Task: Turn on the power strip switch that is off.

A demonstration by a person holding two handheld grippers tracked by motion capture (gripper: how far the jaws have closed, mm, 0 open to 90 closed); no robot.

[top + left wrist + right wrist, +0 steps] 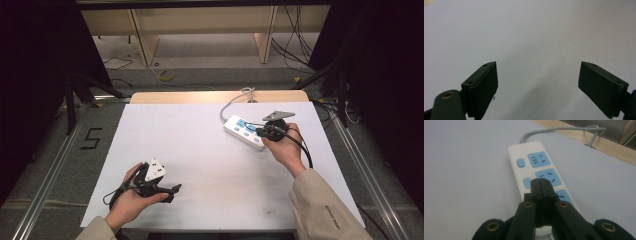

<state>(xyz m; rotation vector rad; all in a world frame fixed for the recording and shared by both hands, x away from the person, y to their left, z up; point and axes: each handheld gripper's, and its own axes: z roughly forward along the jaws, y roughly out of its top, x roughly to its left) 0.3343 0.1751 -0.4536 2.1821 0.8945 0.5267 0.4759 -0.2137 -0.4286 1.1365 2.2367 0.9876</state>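
Note:
A white power strip [243, 132] with blue sockets and blue switches lies on the white sheet at the right; its grey cord [232, 101] runs off the far edge. In the right gripper view the power strip [534, 167] lies lengthwise just ahead. My right gripper [541, 182] is shut with nothing between its jaws, its tips right over the strip between the second switch and second socket; from above this gripper [264, 132] sits at the strip's near end. My left gripper [172, 192] rests low at the front left, open over bare sheet [539, 75].
The white sheet [200, 155] covers the tabletop, with a strip of bare wood [190, 96] along the far edge. Beyond stand wooden furniture legs [145, 40] and loose cables [295, 45] on the floor. Metal frame rails [55, 165] flank the table.

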